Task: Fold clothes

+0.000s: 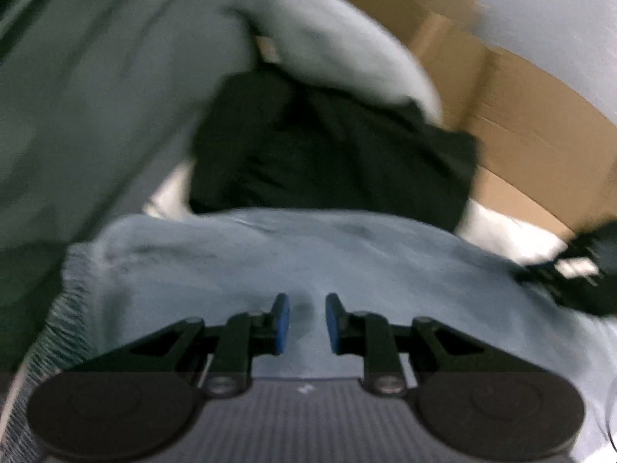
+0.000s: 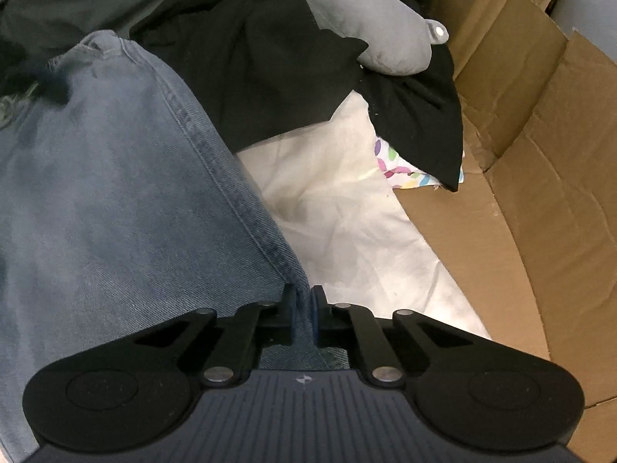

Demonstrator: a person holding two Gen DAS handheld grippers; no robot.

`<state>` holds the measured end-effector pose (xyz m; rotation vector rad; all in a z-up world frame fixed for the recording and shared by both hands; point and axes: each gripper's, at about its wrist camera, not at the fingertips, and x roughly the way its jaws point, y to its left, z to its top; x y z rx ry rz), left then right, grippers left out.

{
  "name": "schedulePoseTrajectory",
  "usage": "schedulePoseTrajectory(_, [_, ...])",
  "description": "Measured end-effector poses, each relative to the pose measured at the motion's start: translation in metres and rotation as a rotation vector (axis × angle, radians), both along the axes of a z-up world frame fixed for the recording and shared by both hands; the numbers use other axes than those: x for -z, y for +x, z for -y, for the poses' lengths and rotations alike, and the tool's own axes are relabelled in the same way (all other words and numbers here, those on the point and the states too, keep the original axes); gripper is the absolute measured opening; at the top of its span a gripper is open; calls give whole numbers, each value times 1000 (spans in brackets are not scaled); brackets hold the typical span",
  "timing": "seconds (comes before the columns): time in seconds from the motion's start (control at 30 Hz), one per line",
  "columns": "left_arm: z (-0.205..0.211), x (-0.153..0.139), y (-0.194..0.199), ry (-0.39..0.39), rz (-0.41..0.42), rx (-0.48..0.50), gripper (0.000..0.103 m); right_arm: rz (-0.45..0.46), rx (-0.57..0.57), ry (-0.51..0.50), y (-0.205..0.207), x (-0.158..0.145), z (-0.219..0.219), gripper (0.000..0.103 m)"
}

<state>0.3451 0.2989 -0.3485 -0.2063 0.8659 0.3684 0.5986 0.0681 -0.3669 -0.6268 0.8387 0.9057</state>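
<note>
- The pale blue denim jeans (image 2: 115, 200) lie over a heap of clothes inside the brown cardboard box (image 2: 540, 177), not spread flat anywhere.
- The right gripper (image 2: 303, 318) has its jaws nearly closed on the stitched side seam of the jeans.
- The left gripper (image 1: 307, 324) stands with a small gap between its blue pads (image 1: 282, 322), just over the denim; it seems to hold nothing.
- My judgement: no neat fold shows on the jeans, so the folding itself is still to do.
- In the right wrist view the seam runs from the jaws away to the upper left, so the long axis points there.
- A black cloth (image 2: 270, 61), a white sheet (image 2: 339, 208) and a grey padded piece (image 2: 366, 27) lie beside.
</note>
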Motion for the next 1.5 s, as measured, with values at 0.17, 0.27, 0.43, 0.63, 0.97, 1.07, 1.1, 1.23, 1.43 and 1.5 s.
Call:
schedulePoseTrajectory(0.17, [-31,26,13,23,-12,-104,21,32,23,-25,-3,-1,-5,6])
schedulePoseTrajectory(0.27, [-31,34,15,44,-6,-85,21,35,39,-26,-3,0,-6,6])
schedulePoseTrajectory(0.43, [-41,43,29,43,9,-87,22,41,44,-40,-3,1,-9,6])
schedulePoseTrajectory(0.63, [-50,41,45,61,35,-97,22,40,73,-56,0,4,-17,6])
schedulePoseTrajectory(0.97, [-61,27,40,31,33,-83,23,-25,241,53,7,-12,7,29])
schedulePoseTrajectory(1.07, [-57,18,32,45,32,-56,22,36,273,60,-5,-26,24,32])
schedulePoseTrajectory(1.1, [-55,16,30,46,29,-45,22,33,288,59,-10,-28,31,33])
schedulePoseTrajectory(1.23, [-40,9,22,49,36,-19,24,-6,406,58,-25,-30,60,43])
schedulePoseTrajectory(1.43, [-11,6,15,23,39,81,28,-90,717,46,-39,-2,99,44])
schedulePoseTrajectory(1.5, [-4,8,19,17,38,98,31,-113,789,55,-39,9,105,45])
